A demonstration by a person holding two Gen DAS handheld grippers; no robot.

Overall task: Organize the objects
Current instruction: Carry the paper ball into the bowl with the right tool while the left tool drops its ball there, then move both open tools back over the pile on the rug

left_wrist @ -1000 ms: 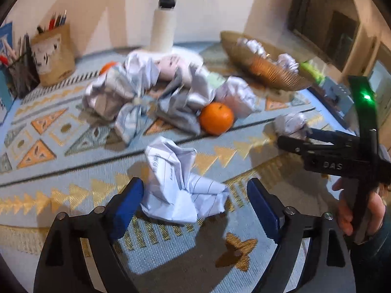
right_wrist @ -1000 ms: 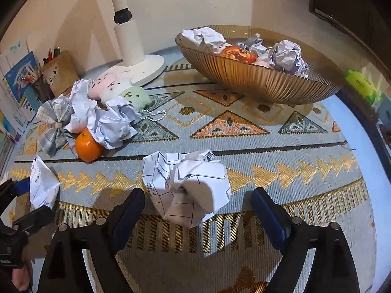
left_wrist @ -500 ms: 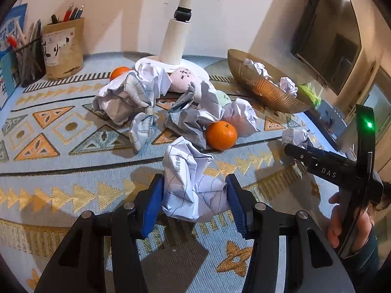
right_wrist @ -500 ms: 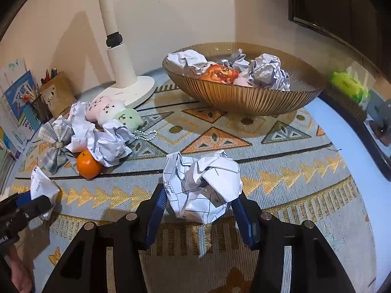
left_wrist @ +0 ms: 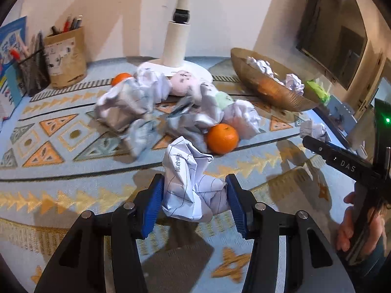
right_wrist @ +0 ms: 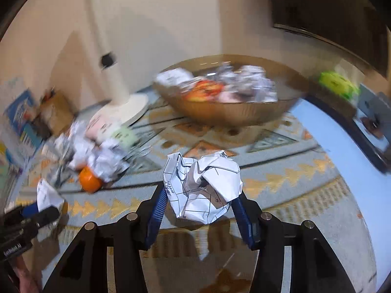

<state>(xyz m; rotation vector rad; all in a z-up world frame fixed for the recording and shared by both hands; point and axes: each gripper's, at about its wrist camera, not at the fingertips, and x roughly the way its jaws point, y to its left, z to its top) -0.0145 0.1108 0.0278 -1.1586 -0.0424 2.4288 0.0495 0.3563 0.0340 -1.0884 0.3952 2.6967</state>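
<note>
Left wrist view: left gripper (left_wrist: 194,196) jaws clamped on a paper ball (left_wrist: 189,183); right gripper (right_wrist: 200,204) likewise pinching another paper wad (right_wrist: 202,185), seemingly lifted. Bowl (right_wrist: 232,114) partly filled; pile (left_wrist: 156,102) on desk remaining.

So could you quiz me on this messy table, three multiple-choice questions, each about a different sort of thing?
1. Where is the gold bowl?
A) beside the pen holder
B) beyond the right gripper, right of the lamp base
C) on the floor

2. What colour are the gripper pads?
A) blue
B) red
C) green

3. What does the left gripper hold?
A) an orange
B) nothing
C) a crumpled paper ball

Answers: 1 B, it sits behind the held paper in the right wrist view. 2 A, blue ribbed pads show. 3 C, both pads press the paper.
</note>
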